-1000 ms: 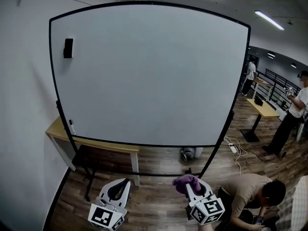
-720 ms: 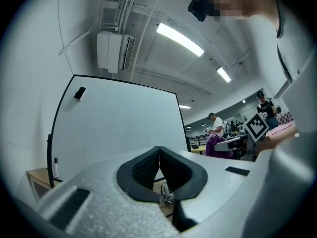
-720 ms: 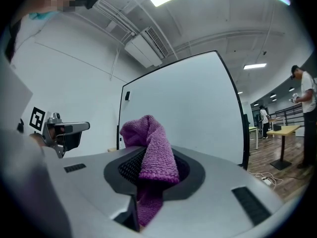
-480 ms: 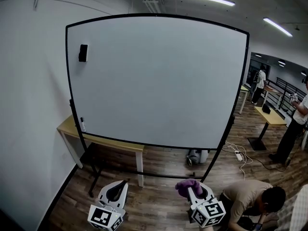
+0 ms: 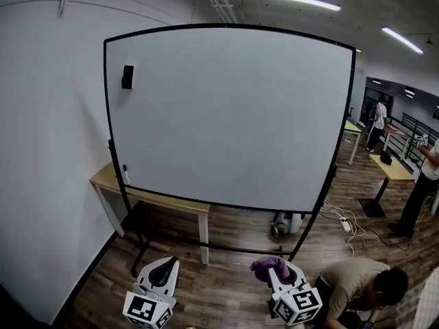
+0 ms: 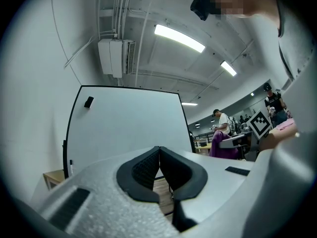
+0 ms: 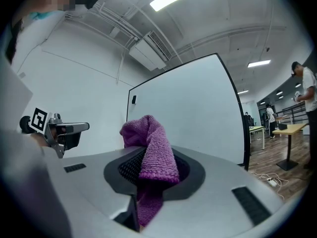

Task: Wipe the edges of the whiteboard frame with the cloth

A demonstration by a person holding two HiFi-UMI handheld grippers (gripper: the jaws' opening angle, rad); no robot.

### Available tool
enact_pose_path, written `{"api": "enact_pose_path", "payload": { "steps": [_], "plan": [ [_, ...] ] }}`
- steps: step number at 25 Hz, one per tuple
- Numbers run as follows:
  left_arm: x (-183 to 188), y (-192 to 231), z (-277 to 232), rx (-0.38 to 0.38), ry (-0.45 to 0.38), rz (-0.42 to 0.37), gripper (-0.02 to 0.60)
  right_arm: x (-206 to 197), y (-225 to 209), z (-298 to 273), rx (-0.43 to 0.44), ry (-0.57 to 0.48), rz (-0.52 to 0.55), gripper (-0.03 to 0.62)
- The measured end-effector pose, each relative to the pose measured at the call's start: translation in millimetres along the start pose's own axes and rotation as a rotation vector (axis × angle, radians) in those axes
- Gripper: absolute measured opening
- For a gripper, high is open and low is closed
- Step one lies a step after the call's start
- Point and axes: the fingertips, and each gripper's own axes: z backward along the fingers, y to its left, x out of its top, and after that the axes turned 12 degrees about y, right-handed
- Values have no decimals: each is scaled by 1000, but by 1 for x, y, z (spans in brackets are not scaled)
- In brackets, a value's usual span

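A large whiteboard [image 5: 230, 112] with a thin black frame [image 5: 108, 101] stands on a black stand ahead of me. My right gripper [image 5: 278, 271] sits low at the bottom centre, shut on a purple cloth [image 5: 266, 266] that bunches above its jaws; the same cloth [image 7: 151, 150] fills the right gripper view. My left gripper [image 5: 162, 274] is low at the bottom left, shut with nothing between its pads [image 6: 148, 167]. Both grippers are well short of the board.
A black eraser [image 5: 127, 77] sticks to the board's upper left. A wooden table [image 5: 154, 199] stands behind the board's lower left. A person [image 5: 367, 290] crouches at bottom right. Desks and standing people are at far right. A cable and power strip [image 5: 345, 223] lie on the floor.
The view has shifted so the whiteboard sits more to the right and appears slightly smaller. Both grippers keep their places at the bottom, the cloth still held.
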Motion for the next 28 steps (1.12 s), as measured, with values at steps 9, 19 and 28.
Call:
{"api": "enact_pose_path", "payload": {
  "steps": [9, 19, 28],
  "plan": [
    [1, -6, 5, 26, -22, -26, 17, -1, 1, 11, 23, -2, 15, 75],
    [1, -11, 3, 21, -18, -33, 17, -6, 2, 11, 29, 5, 21, 75],
    [-1, -14, 2, 27, -15, -29, 17, -7, -1, 12, 29, 4, 17, 75]
  ]
}}
